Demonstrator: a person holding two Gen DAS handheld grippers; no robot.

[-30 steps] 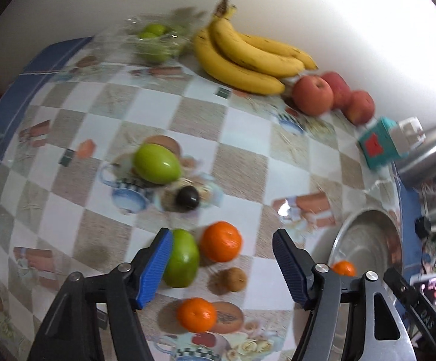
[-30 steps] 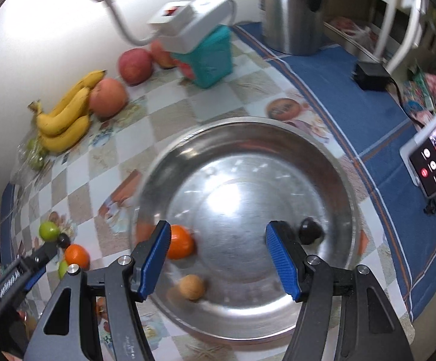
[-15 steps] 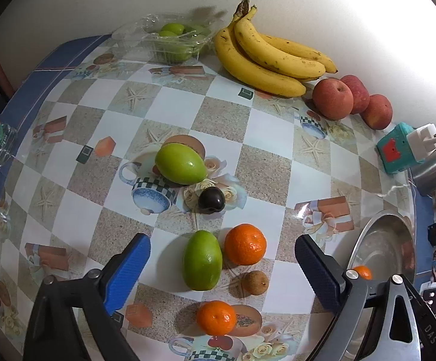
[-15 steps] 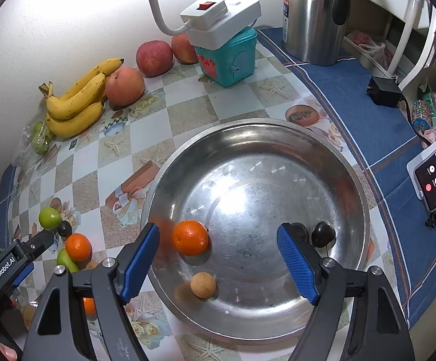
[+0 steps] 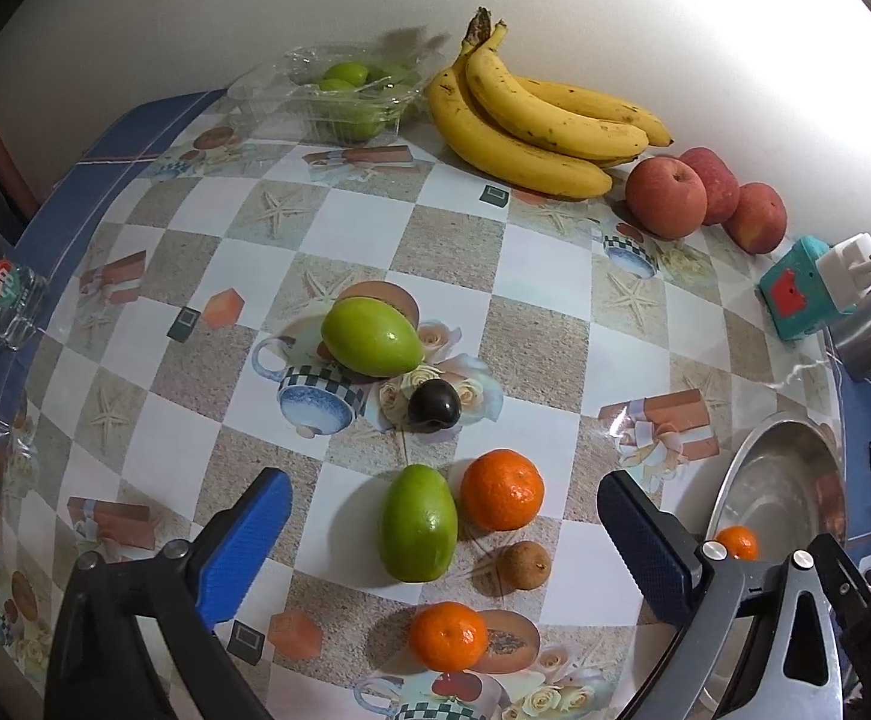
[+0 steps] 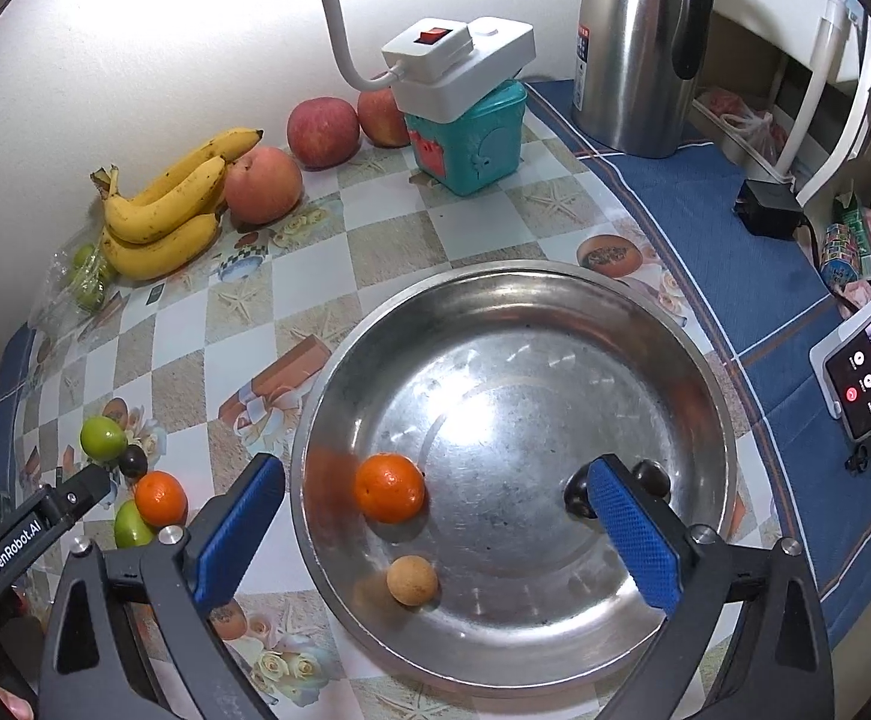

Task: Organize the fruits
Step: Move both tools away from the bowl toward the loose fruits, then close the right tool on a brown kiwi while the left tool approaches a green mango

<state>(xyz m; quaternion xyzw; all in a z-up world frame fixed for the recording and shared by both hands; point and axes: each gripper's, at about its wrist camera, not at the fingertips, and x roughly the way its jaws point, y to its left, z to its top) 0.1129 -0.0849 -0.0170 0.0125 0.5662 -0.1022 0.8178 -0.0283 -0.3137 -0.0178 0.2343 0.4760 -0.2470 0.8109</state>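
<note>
On the checkered table (image 5: 243, 426), both grippers' fingers are opening (nothing held): left gripper (image 5: 441, 534) over a green fruit (image 5: 418, 522), right gripper (image 6: 435, 531) over the steel bowl (image 6: 699, 396), tangerine (image 6: 389, 487) at nine o'clock.

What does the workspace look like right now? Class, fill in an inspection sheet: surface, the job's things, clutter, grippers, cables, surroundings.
Surface: patterned tablecloth with blue border, checked.
Job's things: steel bowl holds an orange, a small brown fruit and a dark fruit; loose on the cloth lie two green mangoes, two oranges, a dark plum, a brown fruit; bananas and apples by the wall.
Clutter: teal box, kettle, phone, plastic tray.
Grippers: left hand-held gripper opening, over a mango, not touching; right hand-held gripper opening, over the bowl.
Cables: white lamp neck on power block.
Surroundings: white wall.
</note>
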